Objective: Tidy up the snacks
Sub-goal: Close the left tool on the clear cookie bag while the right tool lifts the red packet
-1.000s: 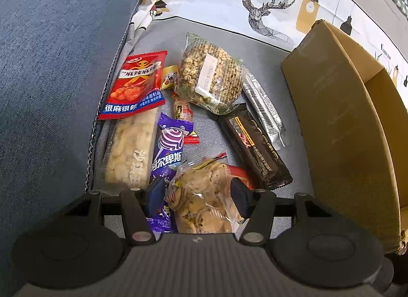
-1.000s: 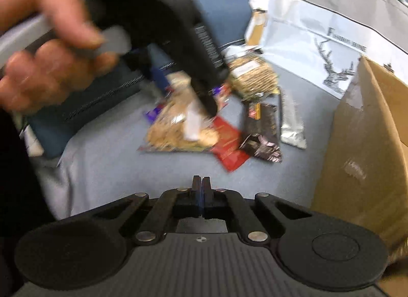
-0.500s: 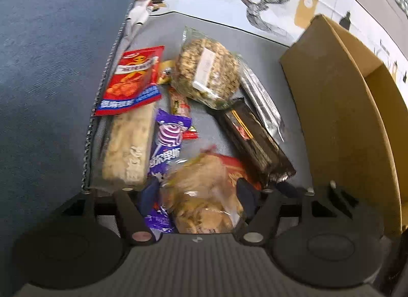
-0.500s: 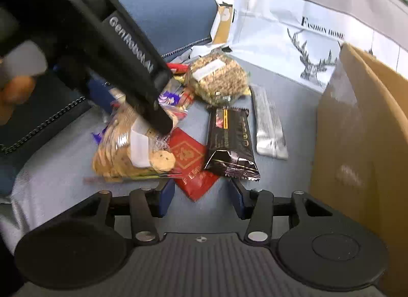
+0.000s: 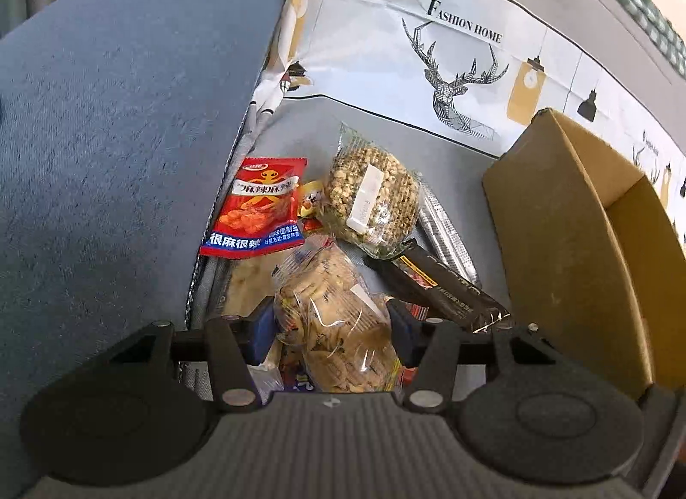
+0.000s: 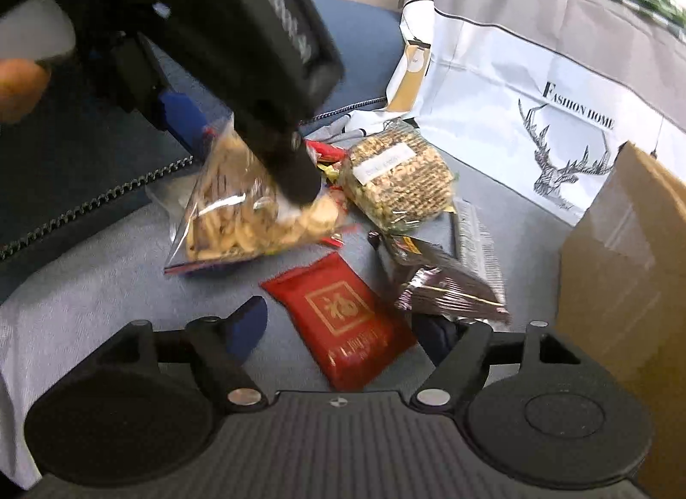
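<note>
"FASHION HOME" printed on the white deer cloth (image 5: 463, 70) far beyond the tongs; Chinese lettering on red snack packet (image 5: 257, 207) ahead-left.

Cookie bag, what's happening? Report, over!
Left gripper shut on cookie bag, lifted. Right gripper just opened, empty, over red packet. Box open, nothing blocking.

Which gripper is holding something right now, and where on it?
Left gripper clamps the clear biscuit bag across its sides. Right gripper, just opening, holds nothing.

A blue cushion (image 5: 120, 147) lies left of the claw. Ahead, a white deer-print cloth (image 5: 450, 57) stands behind grey fabric (image 6: 107, 284), which spreads beneath the claw.
</note>
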Tool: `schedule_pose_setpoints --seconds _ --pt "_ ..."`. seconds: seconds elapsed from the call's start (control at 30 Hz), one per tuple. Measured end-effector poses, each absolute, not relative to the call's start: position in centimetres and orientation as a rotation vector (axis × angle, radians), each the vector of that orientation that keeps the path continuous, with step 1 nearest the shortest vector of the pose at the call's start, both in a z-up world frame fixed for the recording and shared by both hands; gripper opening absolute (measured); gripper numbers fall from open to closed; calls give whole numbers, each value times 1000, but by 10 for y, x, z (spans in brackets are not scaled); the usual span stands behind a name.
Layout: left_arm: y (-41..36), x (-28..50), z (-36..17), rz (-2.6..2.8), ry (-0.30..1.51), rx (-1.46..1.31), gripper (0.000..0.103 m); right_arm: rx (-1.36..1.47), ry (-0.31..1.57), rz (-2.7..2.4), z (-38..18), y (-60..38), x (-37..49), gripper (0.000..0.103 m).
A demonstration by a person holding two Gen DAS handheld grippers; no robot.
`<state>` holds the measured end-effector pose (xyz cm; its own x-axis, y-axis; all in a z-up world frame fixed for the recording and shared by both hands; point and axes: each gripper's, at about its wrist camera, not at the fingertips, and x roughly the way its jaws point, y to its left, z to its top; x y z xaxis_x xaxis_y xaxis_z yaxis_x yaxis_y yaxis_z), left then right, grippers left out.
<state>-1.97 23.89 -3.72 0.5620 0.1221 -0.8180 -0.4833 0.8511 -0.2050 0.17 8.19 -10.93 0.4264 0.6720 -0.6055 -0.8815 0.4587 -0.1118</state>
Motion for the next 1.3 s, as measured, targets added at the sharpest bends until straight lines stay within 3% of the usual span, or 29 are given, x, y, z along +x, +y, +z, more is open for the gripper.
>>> schedule_pose_setpoints --seconds 0.13,0.2,0.27,0.37,0.47,0.57,0.9,1.0,1.03,1.07,1.1,1.13,1.17,1.3 --pt "240 -18 -36 369 914 -431 60 -373 580 1014 -111 83 15 80" --pt "242 -19 -35 369 908 -448 60 -342 603 1031 -112 81 18 73" --pt "242 -18 -34 372 904 -455 60 -317 612 1065 -111 78 18 42" --pt "243 -22 -31 374 887 -462 60 -348 586 1086 -108 75 10 12" --pt "244 -22 -31 370 885 -473 60 -345 581 1088 -107 69 7 4" --pt "244 -22 -31 363 889 -481 60 -384 557 1075 -103 65 -6 2" --pt "235 -18 -46 262 997 -496 60 -634 608 874 -76 41 -59 2" --pt "224 -15 -55 236 1064 -448 60 -648 647 841 -78 26 -70 7" --pt "221 -14 -57 235 1076 -432 61 -606 670 857 -79 20 -70 13" --pt "219 -13 -59 235 1085 -422 61 -563 688 882 -81 14 -68 32" --pt "218 -12 -61 237 1096 -418 61 -520 704 899 -82 10 -66 43" --pt "219 -12 -61 240 1100 -416 61 -476 714 906 -83 8 -62 60" --pt "219 -12 -62 244 1099 -415 63 -420 723 915 -82 5 -57 66" --pt "220 -11 -66 250 1115 -418 64 -316 756 947 -85 3 -44 70"
